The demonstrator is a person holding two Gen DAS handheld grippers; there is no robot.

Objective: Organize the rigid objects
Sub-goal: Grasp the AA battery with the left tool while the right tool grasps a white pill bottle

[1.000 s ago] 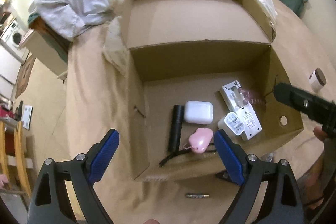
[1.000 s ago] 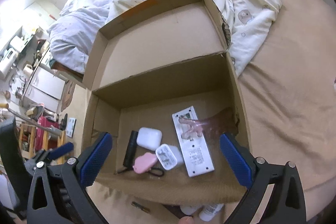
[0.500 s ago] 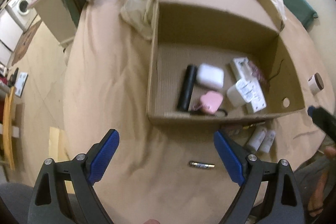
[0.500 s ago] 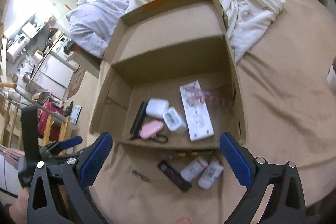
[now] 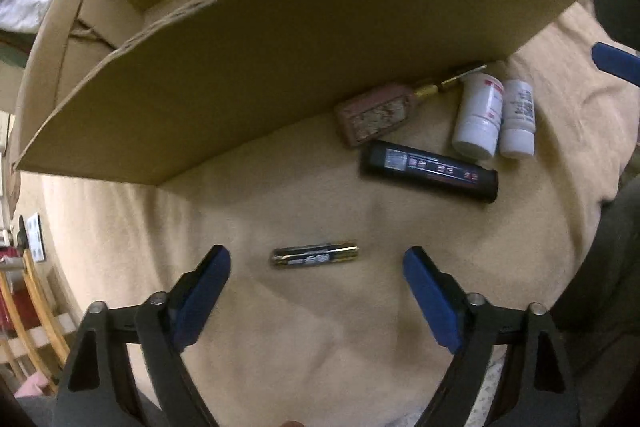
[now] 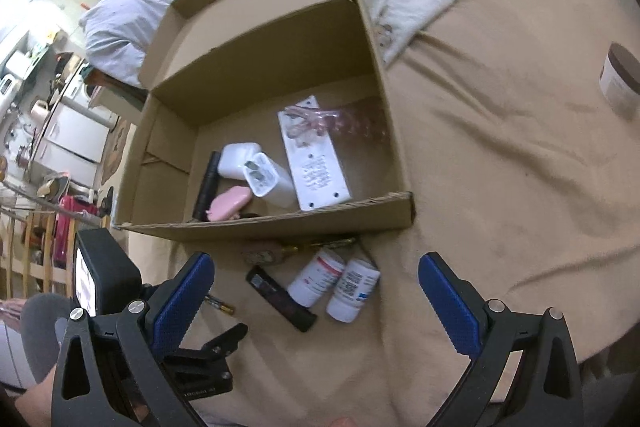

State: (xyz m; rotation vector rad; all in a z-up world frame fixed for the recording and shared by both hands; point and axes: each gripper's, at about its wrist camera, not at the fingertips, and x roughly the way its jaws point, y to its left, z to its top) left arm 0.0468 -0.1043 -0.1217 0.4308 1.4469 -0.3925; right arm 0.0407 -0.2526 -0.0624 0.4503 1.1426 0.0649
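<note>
Left gripper hangs spread wide over the bedsheet, a battery lying between its blue fingertips, touching neither. Right gripper is spread too, above 2 white bottles and a black lighter lying near the cardboard box, which holds a charger.

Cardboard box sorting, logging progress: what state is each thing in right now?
cardboard box: open
battery: outside box, lying flat, ungripped
two white bottles: outside box, lying side by side
left claw: open, straddling battery
right claw: open, empty
</note>
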